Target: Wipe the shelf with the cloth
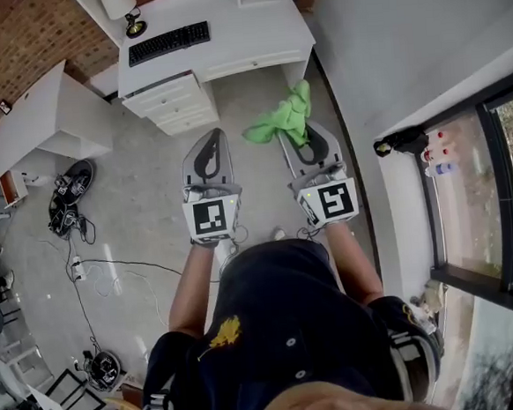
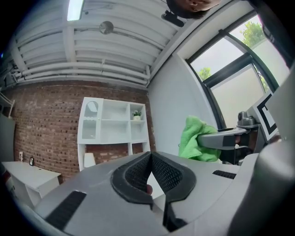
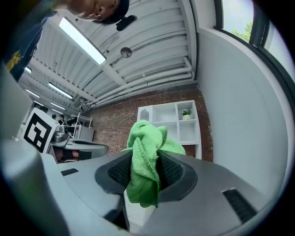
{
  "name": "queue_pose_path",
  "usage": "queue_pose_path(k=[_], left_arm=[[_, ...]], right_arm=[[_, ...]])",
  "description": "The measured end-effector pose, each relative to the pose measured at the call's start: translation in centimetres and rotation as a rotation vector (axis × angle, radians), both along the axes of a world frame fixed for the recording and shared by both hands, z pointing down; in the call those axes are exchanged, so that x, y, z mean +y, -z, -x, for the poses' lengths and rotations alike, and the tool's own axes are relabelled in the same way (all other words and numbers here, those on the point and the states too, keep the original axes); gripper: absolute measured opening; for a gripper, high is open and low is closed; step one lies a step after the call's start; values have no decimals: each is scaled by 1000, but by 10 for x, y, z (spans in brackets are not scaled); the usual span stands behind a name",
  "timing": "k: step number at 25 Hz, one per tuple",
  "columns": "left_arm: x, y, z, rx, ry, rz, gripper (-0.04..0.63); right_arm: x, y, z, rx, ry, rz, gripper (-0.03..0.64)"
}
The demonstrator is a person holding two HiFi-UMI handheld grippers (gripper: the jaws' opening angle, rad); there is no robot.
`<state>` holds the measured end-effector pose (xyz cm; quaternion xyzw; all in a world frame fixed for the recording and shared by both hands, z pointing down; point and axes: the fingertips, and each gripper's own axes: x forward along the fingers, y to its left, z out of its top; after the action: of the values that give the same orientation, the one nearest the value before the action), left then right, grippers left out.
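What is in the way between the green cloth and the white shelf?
Nothing visible blocks it. The cloth, clamped in the right gripper, faces open floor; the shelf sits on the white desk, so the reach crosses the desktop.

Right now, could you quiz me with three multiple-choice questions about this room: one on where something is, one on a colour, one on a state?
1. Where does the small plant stand?
A) on the floor
B) in the top right compartment of the white shelf
C) hanging from the ceiling

2. What colour is the cloth?
A) red
B) blue
C) green

3. How do the jaws of the left gripper stand?
A) together, empty
B) wide apart
C) shut on a cup

Answers: 1 B, both gripper views show it up there. 2 C, it is bright green in every view. 3 A, its jaws meet with nothing between; the right gripper holds the cloth.
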<state>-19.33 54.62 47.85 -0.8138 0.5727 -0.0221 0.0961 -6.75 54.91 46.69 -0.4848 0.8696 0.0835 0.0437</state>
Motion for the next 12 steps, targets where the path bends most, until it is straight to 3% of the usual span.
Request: queue_pose_path(k=[5,12], left_arm=[[-10,4,-29,54,8,-18,18],[-18,1,-67,26,3,-13,18]], right_arm=[[-6,-7,-38,-10,-10,24,133],[-10,-16,-84,-30,-34,42,133]])
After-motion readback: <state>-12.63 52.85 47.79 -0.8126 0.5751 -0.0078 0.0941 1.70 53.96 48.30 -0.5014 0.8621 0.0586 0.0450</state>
